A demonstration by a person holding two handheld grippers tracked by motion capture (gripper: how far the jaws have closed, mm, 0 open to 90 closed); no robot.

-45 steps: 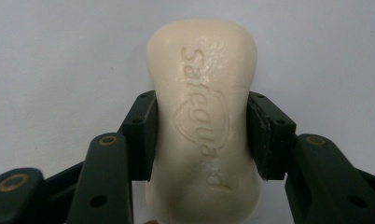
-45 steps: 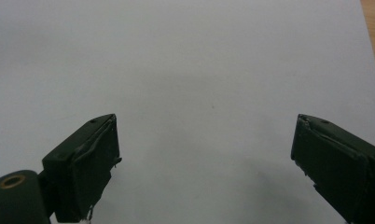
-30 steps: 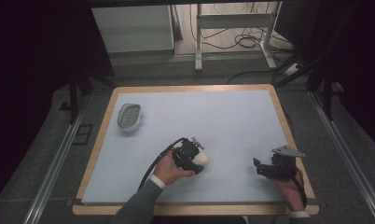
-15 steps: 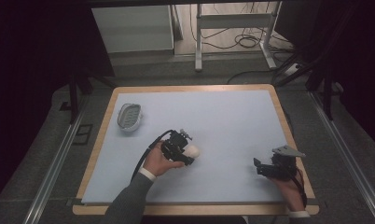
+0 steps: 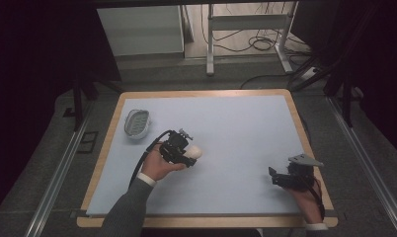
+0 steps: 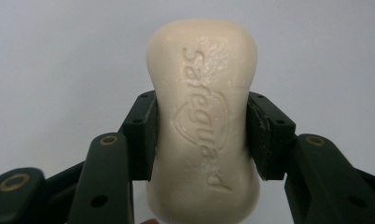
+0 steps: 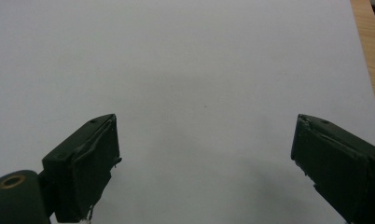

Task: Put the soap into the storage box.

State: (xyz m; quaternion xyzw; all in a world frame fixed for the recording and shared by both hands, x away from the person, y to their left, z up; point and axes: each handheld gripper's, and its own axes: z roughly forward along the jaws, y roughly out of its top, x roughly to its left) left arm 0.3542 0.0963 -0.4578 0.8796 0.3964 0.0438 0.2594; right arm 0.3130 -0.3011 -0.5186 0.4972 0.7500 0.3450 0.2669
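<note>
Your left gripper (image 5: 189,154), a black two-jaw tool with a black cable trailing back toward your grey sleeve (image 5: 125,212), holds a cream-white oval bar of soap (image 6: 203,121) with a brand name and shield pressed into its upper face. In the left gripper view both black pads (image 6: 141,135) press on the bar's narrowed waist, one on each long side; the far rounded end of the bar sticks out well past the jaws and the near end runs back between them. In the high view the soap (image 5: 194,152) sits left of the bench's centre, roughly midway between the near and far edges, and its pale end points toward the bench's right edge. The bench (image 5: 246,123) is a pale blue-grey sheet framed by a light wooden rim. A small oval dish (image 5: 137,123) with a white rim and a grey ridged inside lies near the left edge, toward the far left corner, apart from the soap and from your left hand (image 5: 157,167). Your right gripper (image 5: 276,177), black with a grey three-cornered plate on top, lies near the near right corner, close to the right edge, well apart from the soap. In the right gripper view its two black jaws stand wide apart, with bare bench sheet between them and the wooden rim (image 7: 368,51) at the upper right.
</note>
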